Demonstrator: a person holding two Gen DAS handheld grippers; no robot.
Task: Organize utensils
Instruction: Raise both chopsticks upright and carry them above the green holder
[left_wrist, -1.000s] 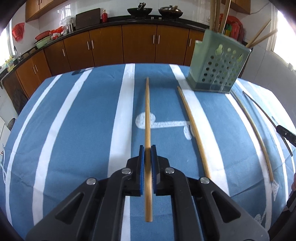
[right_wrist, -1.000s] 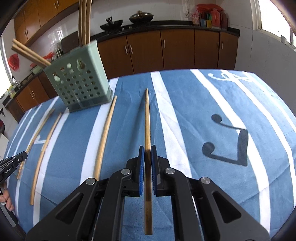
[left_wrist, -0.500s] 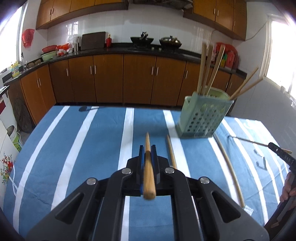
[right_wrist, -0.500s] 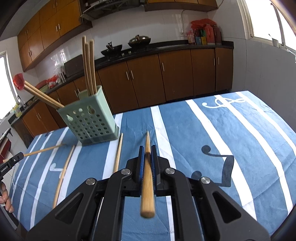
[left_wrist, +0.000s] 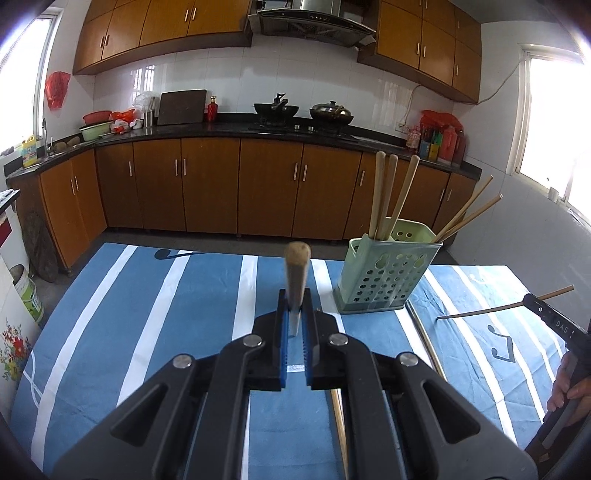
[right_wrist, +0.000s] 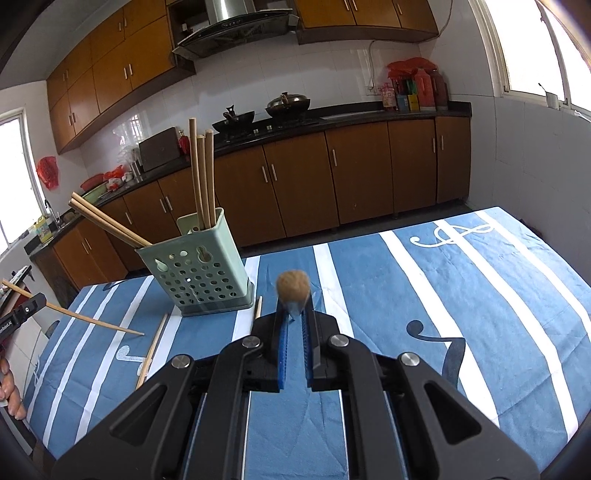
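The left gripper (left_wrist: 294, 314) is clenched on a wooden chopstick (left_wrist: 296, 269), its blue pads (left_wrist: 282, 332) pinching the stick, whose blunt butt end tilts up toward the lens, held off the table; the right gripper (right_wrist: 294, 314) clamps a second chopstick (right_wrist: 293, 286) the same way, its round end looming blurred above the blue pads (right_wrist: 282, 332). In the left wrist view the right-hand tool's tip (left_wrist: 554, 319) shows at the far right with its thin chopstick slanting down toward the cloth, a hand (left_wrist: 567, 384) below it; in the right wrist view the left-hand tool (right_wrist: 22, 314) shows at the far left edge with its own stick angled down over the table. Just beyond and to the right of the left gripper stands the green perforated utensil holder (left_wrist: 388, 280), three chopsticks upright in it and two leaning out to the right. Loose chopsticks (right_wrist: 151, 354) lie on the blue-and-white striped tablecloth (right_wrist: 461, 295) beside the holder, one of them (right_wrist: 258, 307) just beside the right gripper; brown kitchen cabinets (left_wrist: 207, 184) line the wall behind.
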